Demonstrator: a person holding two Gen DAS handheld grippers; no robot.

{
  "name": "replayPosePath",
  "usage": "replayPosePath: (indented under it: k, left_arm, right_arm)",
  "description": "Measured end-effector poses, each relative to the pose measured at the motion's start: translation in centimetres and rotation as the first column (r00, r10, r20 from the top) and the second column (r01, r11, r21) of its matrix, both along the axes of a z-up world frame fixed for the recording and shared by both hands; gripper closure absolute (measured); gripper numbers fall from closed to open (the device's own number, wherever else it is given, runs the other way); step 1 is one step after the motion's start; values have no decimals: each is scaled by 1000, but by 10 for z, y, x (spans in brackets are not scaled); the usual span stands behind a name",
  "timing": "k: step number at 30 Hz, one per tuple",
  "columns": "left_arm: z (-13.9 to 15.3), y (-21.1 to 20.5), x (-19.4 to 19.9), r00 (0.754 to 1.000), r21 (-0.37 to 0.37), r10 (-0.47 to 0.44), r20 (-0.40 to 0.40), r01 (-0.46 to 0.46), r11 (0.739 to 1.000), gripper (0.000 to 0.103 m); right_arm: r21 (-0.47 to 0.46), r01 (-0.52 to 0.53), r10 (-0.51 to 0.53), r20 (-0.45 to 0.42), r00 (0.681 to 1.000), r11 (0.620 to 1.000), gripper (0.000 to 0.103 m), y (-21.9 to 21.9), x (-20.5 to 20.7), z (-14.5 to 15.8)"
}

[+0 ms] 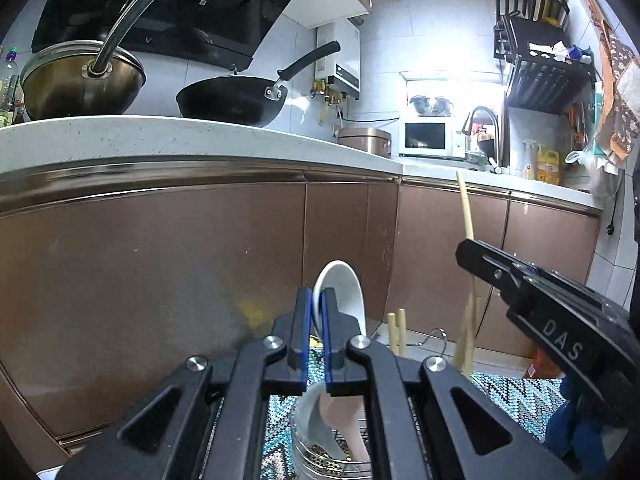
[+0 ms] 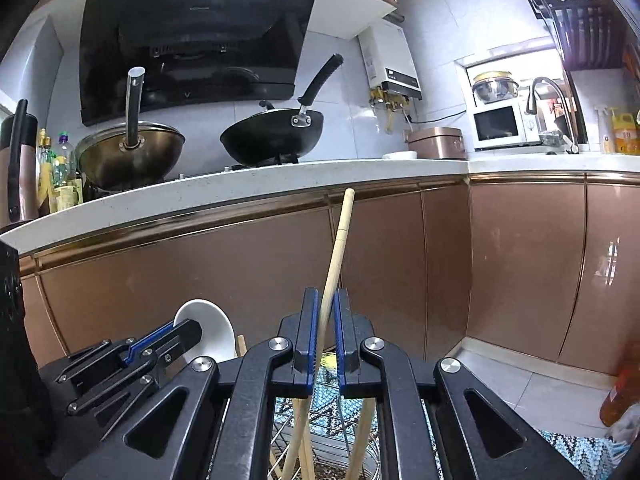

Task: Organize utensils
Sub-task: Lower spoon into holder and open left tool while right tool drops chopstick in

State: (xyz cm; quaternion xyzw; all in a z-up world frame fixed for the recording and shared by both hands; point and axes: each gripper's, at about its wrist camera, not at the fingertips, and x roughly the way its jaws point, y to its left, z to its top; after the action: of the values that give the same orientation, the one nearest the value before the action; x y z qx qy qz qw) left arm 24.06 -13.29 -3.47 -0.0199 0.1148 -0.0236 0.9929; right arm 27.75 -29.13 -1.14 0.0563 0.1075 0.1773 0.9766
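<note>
My left gripper (image 1: 316,294) is shut on the bowl of a white ceramic spoon (image 1: 344,288), which stands upright. The spoon's handle runs down into a perforated metal utensil cup (image 1: 304,464) just under the fingers. My right gripper (image 2: 327,294) is shut on a long wooden chopstick (image 2: 340,240) that leans up and to the right. Its lower end drops into a wire rack (image 2: 280,436) holding more sticks. In the left wrist view the right gripper (image 1: 470,250) hangs to the right with its chopstick (image 1: 464,204). The left gripper (image 2: 188,330) and spoon (image 2: 212,324) show at the right wrist view's lower left.
Brown cabinet doors (image 1: 160,272) stand close ahead under a white countertop (image 1: 200,136) carrying a steel wok (image 1: 80,80) and a black wok (image 1: 232,100). Two more chopsticks (image 1: 396,332) stand in the rack. A patterned mat (image 1: 516,392) covers the floor beneath.
</note>
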Motion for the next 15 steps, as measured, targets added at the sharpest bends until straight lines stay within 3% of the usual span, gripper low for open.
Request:
replayPosePath:
  k: [10, 15]
  left_arm:
    - [0, 5, -4, 1000, -24, -16, -6, 15, 1000, 99]
    - [-4, 5, -6, 1000, -33, -25, 3, 25, 999, 99]
  right_arm:
    - [-13, -33, 33, 11, 999, 999, 97, 9, 0, 4]
    - [-56, -50, 49, -12, 999, 997, 97, 13, -6, -9]
